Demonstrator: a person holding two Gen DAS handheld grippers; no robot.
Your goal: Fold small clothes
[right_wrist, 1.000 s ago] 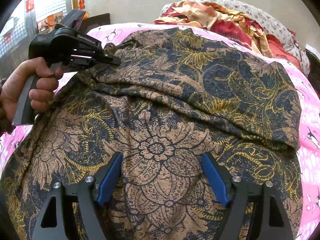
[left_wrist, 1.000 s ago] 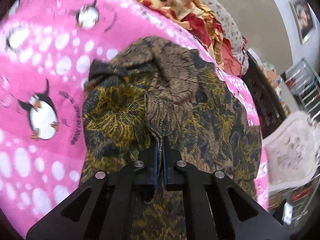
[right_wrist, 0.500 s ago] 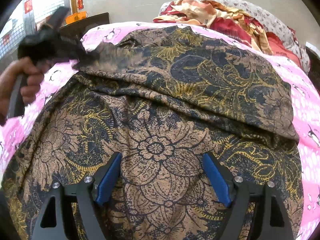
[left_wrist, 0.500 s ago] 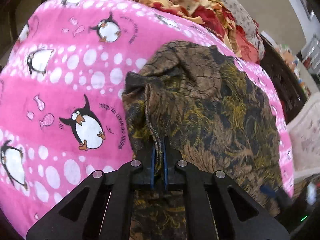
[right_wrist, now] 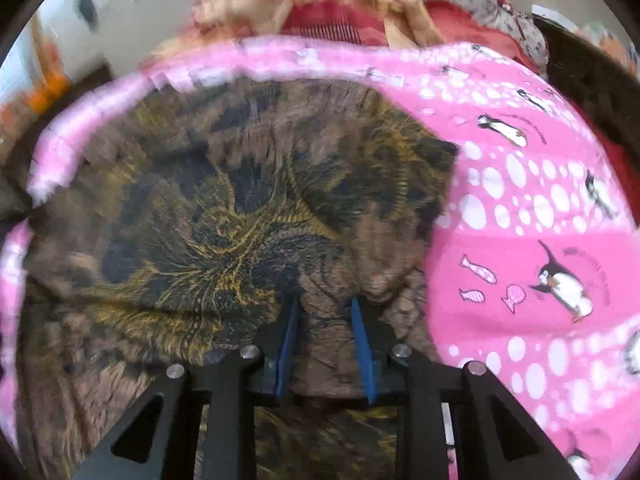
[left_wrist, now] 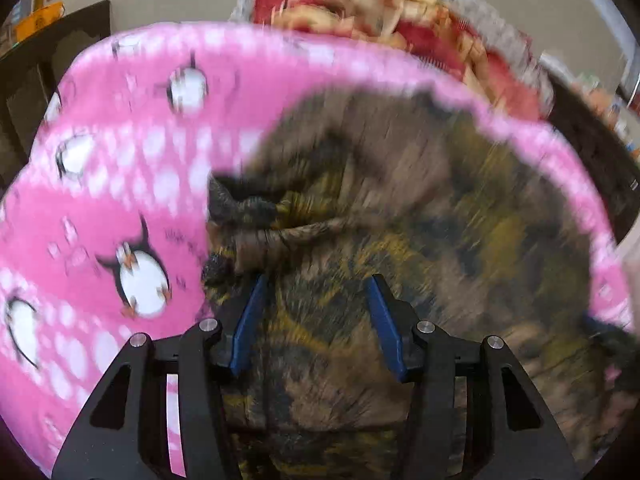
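1. A brown, black and gold patterned garment [left_wrist: 400,208] lies spread on a pink blanket [left_wrist: 120,184] printed with penguins and white dots. Both views are blurred.
2. In the left wrist view, the left gripper [left_wrist: 316,292] hovers over the garment with its blue-padded fingers [left_wrist: 250,316] spread apart and nothing held between them. Just ahead of the left finger, the cloth is bunched into a twisted fold at the garment's edge, beside the bare blanket.
3. In the right wrist view, the garment [right_wrist: 224,208] covers the left and middle of the blanket [right_wrist: 532,216], with its right edge near the centre of the frame.
4. The right gripper [right_wrist: 324,312] sits low on the garment near that right edge. Its fingers [right_wrist: 362,344] are partly apart, with a ridge of brown cloth rising between them; whether they are pinching it cannot be told.
5. Behind the blanket lies a heap of red, cream and orange fabric [right_wrist: 340,12].
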